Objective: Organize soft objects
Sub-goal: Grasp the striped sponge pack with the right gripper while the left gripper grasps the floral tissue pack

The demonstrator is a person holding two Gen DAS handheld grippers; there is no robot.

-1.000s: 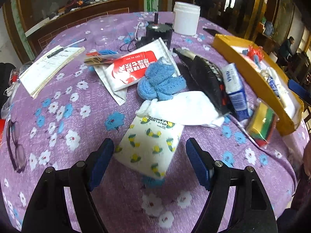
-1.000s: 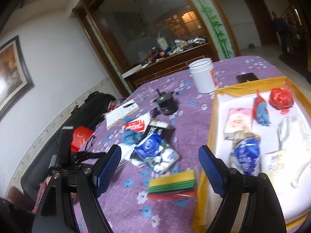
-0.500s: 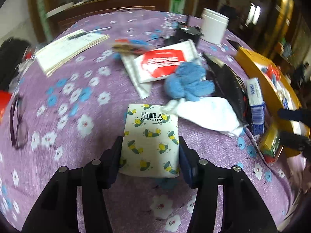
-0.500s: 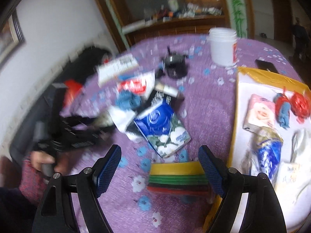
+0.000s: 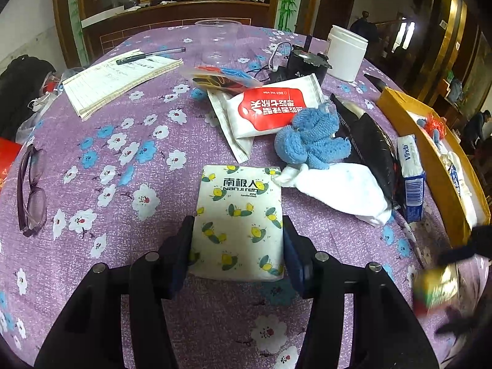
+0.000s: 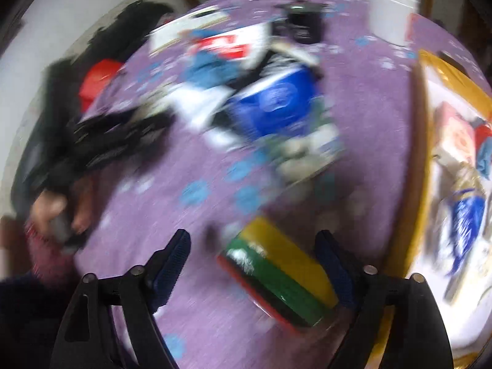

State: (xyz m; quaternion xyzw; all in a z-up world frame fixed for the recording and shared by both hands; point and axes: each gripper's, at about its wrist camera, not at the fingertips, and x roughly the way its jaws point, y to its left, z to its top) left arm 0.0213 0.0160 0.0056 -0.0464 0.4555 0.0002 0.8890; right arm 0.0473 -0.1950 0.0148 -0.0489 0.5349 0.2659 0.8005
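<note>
My left gripper [image 5: 236, 246] is shut on a white tissue pack with yellow prints [image 5: 240, 221], which rests on the purple flowered cloth. Behind it lie a white sock [image 5: 341, 187], a blue knitted cloth [image 5: 310, 138] and a red-and-white wet-wipe pack [image 5: 270, 107]. My right gripper [image 6: 258, 264] is open, its jaws on either side of a stack of yellow, green and red sponges [image 6: 283, 273]; that view is blurred. A blue tissue pack [image 6: 276, 104] lies beyond. The yellow tray [image 6: 427, 141] at right holds several soft items.
A notebook with pen [image 5: 120, 77], glasses [image 5: 30, 190], a black pouch [image 5: 372, 144], a Vinda pack [image 5: 412, 172], a black device [image 5: 307, 61] and a white jar [image 5: 347, 52] lie on the table. The tray rim [image 5: 430, 166] runs along the right.
My left gripper closed on the yellow-print tissue pack. My right gripper swung down and forward over the sponge stack, staying open.
</note>
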